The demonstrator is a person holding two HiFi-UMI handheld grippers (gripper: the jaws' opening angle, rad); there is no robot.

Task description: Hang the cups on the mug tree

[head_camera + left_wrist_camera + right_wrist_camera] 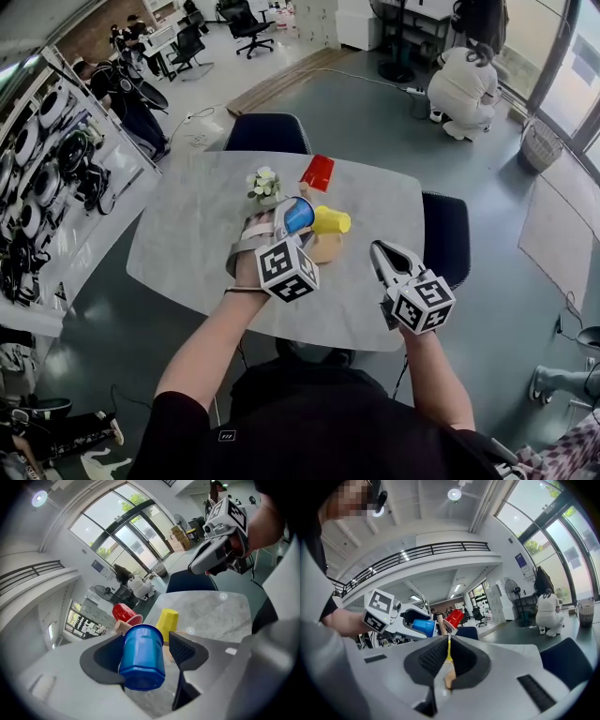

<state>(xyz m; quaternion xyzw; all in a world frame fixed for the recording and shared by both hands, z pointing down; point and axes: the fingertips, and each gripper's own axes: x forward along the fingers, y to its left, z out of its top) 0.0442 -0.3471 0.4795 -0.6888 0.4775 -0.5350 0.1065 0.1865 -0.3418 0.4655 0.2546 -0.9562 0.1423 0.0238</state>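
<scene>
Mug tree [326,249] is largely hidden behind blue cup [298,216] pinched by left claw [145,639]; right claw [449,641] pressed together.

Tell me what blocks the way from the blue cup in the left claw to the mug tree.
Nothing visible does. The left claw holds the blue cup right beside the wooden mug tree. The yellow cup and red cup hang on other pegs, and the right claw, shut and empty, stays off to the side.
</scene>
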